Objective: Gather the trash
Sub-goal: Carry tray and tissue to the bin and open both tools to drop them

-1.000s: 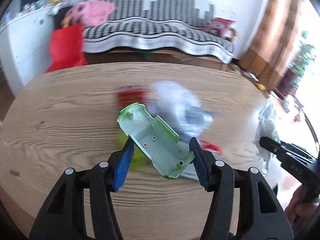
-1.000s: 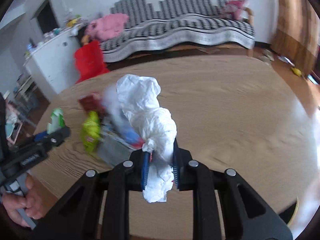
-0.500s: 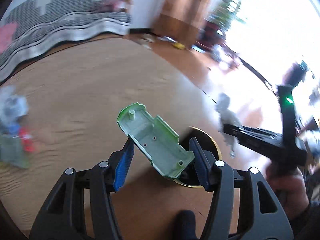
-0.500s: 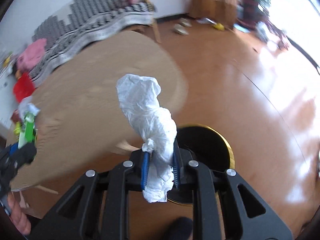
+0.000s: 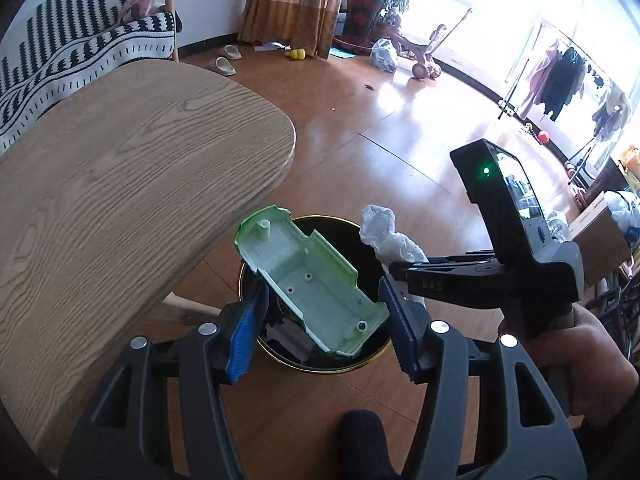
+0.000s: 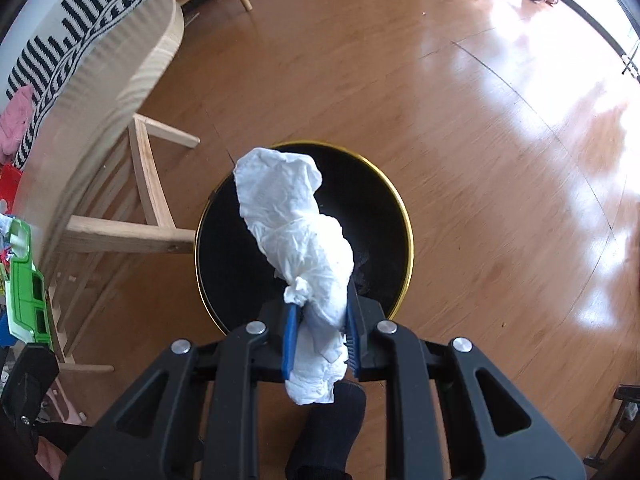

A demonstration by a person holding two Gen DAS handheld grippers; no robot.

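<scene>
Both grippers over half-hidden bin (image 6: 404, 216), left gripper (image 5: 324, 320) clamping green shell (image 5: 312, 280), right gripper (image 6: 320, 332) pinching tissue (image 6: 296, 224)

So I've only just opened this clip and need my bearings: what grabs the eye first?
The crumpled white tissue, pinched in the right gripper, hangs over the black gold-rimmed bin on the floor. Beside it, the left gripper holds a green plastic shell above the same bin, beside the wooden table.

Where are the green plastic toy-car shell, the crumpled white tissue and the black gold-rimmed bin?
Green plastic toy-car shell (image 5: 316, 284): left wrist view, pale inside.
Crumpled white tissue (image 6: 296, 232): right wrist view, middle.
Black gold-rimmed bin (image 6: 406, 216): right wrist view, rim.
</scene>
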